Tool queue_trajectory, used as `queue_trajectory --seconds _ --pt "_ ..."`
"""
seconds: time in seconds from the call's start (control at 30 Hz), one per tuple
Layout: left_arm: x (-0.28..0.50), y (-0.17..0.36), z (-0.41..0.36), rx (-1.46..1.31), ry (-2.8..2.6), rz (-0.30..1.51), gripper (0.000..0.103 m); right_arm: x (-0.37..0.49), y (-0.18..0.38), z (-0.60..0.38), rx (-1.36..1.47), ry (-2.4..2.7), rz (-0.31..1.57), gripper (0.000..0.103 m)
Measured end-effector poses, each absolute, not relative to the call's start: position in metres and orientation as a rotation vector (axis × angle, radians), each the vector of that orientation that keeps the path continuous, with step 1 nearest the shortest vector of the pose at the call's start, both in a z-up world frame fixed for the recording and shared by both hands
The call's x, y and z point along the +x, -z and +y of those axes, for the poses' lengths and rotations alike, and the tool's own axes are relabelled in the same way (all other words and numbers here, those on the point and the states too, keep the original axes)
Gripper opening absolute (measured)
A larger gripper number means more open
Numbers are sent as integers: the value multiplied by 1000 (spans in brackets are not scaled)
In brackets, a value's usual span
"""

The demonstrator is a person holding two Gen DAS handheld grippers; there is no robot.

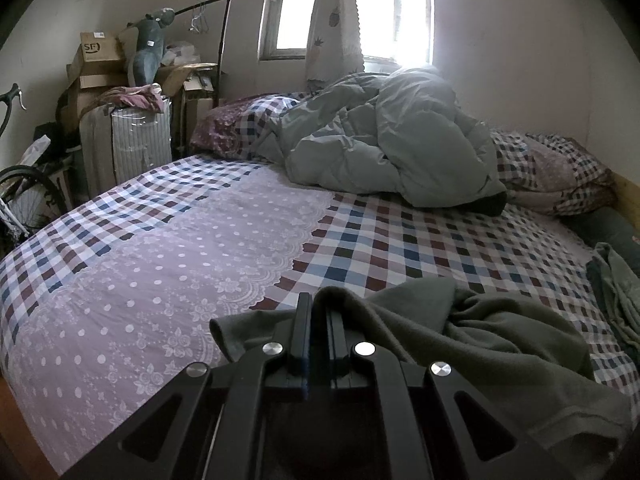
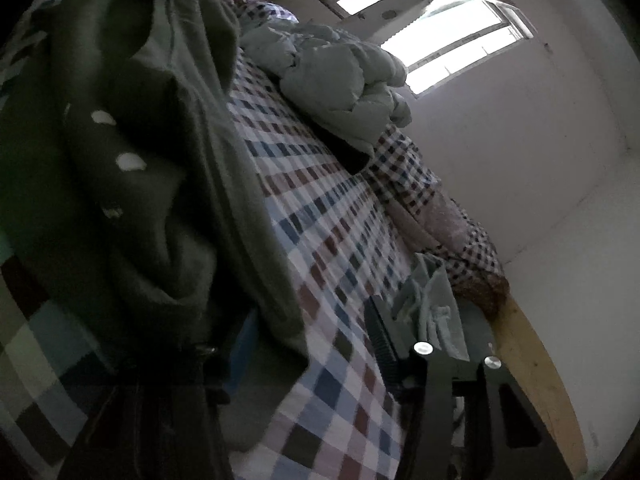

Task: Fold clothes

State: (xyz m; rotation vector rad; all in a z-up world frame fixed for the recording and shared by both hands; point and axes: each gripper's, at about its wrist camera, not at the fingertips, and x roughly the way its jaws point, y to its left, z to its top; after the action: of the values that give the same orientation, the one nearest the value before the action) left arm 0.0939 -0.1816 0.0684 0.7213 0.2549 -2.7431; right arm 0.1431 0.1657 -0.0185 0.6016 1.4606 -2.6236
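Jaws of my left gripper (image 1: 318,308) pinch the green garment (image 1: 460,332) on the bed (image 1: 160,240); right gripper's (image 2: 304,320) I cannot tell.

The left gripper (image 1: 318,308) is seen at the lower centre of its frame, fingers pressed together. The right gripper (image 2: 296,332) is tilted, jaws spread apart.

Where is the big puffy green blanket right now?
In the left wrist view the puffy blanket is bunched at the far end of the bed, under the window, beside the checked pillows.
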Motion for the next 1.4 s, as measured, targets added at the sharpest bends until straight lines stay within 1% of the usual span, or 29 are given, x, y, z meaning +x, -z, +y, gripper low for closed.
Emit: queue_trajectory --seconds 0.07,0.2,0.23,0.27,0.3,0.33,0.37,0.43,0.53,0.67,0.8,0.97,1.1,1.2,1.33,1.4 --pt "95 -68 -182 721 2745 254 5 144 20 162 588 2624 1476 49" --pt "95 -68 -183 724 2749 256 5 144 22 163 623 2632 1442 48" --pt "95 -68 -183 723 2750 258 5 144 23 163 634 2631 1432 42" --pt "95 -68 -184 723 2751 261 5 144 24 163 646 2630 1421 31" --pt "96 -68 -184 723 2752 263 5 144 24 163 657 2628 1411 27" --pt "96 -69 -185 722 2753 264 5 144 25 163 668 2627 1401 18" --pt "97 -69 -185 721 2756 267 5 144 26 162 677 2627 1395 13" --pt "98 -70 -186 718 2761 271 5 143 27 162 693 2634 1378 13" --pt "100 -71 -188 711 2768 275 5 139 22 166 718 2669 1323 5" --pt "106 -75 -190 688 2778 280 5 139 5 173 726 2730 1178 4" --pt "118 -84 -191 641 2801 283 5 146 -24 179 682 2787 1021 3" --pt "145 -98 -189 577 2857 311 5 166 -57 185 603 2848 869 3" --pt "173 -118 -182 499 2912 313 5 184 -80 188 569 2888 785 3" --pt "194 -135 -172 459 2949 258 5 200 -104 194 540 2935 684 3" --pt "232 -170 -162 383 3010 257 5 223 -145 208 474 3003 533 3" --pt "246 -191 -159 334 3036 257 5 235 -166 213 428 3029 485 3"
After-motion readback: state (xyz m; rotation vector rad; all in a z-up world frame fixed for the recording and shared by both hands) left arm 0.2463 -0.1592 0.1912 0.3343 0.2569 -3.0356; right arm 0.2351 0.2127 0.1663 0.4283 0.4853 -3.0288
